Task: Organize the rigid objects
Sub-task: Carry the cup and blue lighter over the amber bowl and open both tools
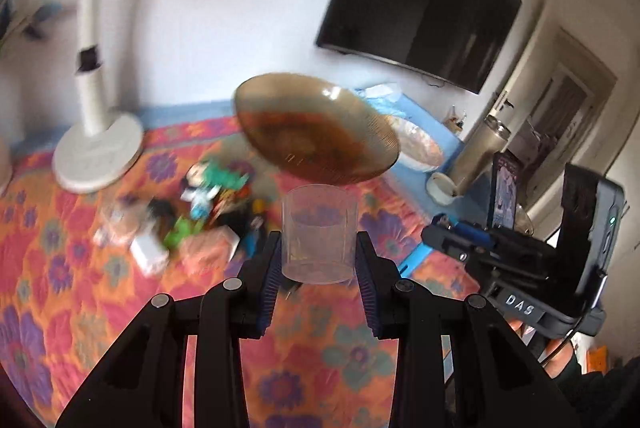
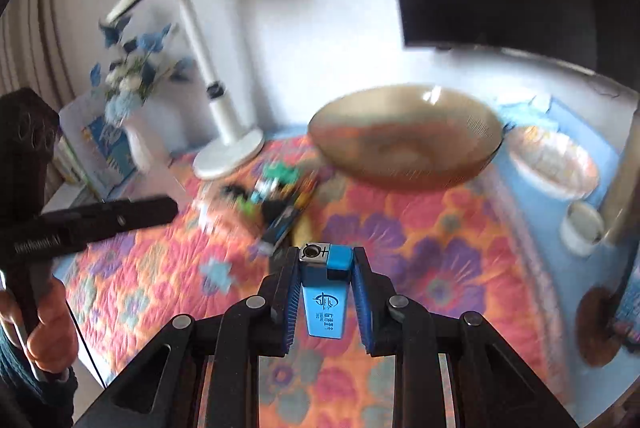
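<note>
While toys clutter it, bowl looms ahead.

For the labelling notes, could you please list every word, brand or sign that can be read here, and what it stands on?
"DAS": white letters on the right gripper body, seen from the left wrist.
Lighter: dark blue round logo; the print under it is too small to read.
Left gripper body: pale lettering, too blurred to read.

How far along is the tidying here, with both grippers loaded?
Done: nothing visibly sorted; the amber glass bowl looks empty. In hand: left gripper clamps a clear plastic cup; right gripper clamps a blue lighter, both lifted above the floral cloth. Left: the blurred pile of small items on the cloth.
</note>
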{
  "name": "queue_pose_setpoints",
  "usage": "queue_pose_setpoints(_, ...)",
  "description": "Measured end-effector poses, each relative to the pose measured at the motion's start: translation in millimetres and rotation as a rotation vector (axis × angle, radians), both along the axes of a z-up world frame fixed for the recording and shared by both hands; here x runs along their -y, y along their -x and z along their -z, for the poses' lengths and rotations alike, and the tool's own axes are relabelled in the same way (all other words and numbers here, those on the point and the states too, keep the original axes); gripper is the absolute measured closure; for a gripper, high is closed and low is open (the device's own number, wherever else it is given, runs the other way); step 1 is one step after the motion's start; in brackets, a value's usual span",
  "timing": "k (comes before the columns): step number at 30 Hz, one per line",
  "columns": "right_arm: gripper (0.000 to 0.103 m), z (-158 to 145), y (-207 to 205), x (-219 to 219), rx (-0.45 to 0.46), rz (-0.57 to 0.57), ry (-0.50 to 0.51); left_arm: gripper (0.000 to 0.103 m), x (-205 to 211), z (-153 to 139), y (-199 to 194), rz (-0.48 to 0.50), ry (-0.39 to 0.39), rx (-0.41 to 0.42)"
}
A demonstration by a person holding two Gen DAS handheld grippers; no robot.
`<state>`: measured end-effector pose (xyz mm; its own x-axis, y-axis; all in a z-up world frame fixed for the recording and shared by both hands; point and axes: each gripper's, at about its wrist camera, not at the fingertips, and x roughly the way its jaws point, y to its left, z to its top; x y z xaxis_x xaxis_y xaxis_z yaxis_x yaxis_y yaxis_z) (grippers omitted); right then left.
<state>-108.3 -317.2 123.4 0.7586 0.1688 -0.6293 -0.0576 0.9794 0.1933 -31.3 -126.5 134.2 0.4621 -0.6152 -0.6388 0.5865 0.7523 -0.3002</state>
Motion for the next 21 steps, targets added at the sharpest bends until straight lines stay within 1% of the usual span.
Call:
queue_pose_setpoints(2,0.079,-21,-11,17,0.049,0.036,0.005,0.071,22,-13,-14,0.013,-0.018,0.032)
queue_pose_setpoints(4,0.079,-41,-24,34,0.098,0.073,-0.004,0.071,41,-22,-33,0.014,-0.019,0.042)
queue_pose_setpoints(7,0.079,-56,-44,51,0.148,0.113,-0.013,0.071,63,-22,-59,-0.003,-0.023,0.041)
queue_pose_setpoints(9,0.079,-55,-63,59,0.159,0.135,-0.020,0.071,79,-9,-78,-0.020,-0.049,0.014)
queue_pose_setpoints(11,0.079,-45,-83,64,0.155,0.147,-0.022,0.071,92,7,-94,-0.037,-0.069,-0.016)
queue_pose_setpoints(12,0.079,-40,-90,65,0.148,0.151,-0.014,0.071,98,13,-101,-0.044,-0.081,-0.022)
queue_pose_setpoints(14,0.079,-22,-107,66,0.103,0.166,0.011,0.070,108,27,-112,-0.056,-0.113,-0.038)
queue_pose_setpoints(15,0.079,-14,-112,67,0.080,0.161,0.007,0.068,111,32,-116,-0.064,-0.131,-0.051)
queue_pose_setpoints(17,0.079,4,-116,68,0.026,0.145,-0.022,0.041,111,42,-122,-0.085,-0.169,-0.086)
queue_pose_setpoints(19,0.071,13,-114,72,-0.030,0.144,-0.045,0.031,100,42,-118,-0.098,-0.161,-0.079)
queue_pose_setpoints(21,0.068,13,-103,78,-0.018,0.150,-0.064,0.030,82,34,-107,-0.124,-0.153,-0.058)
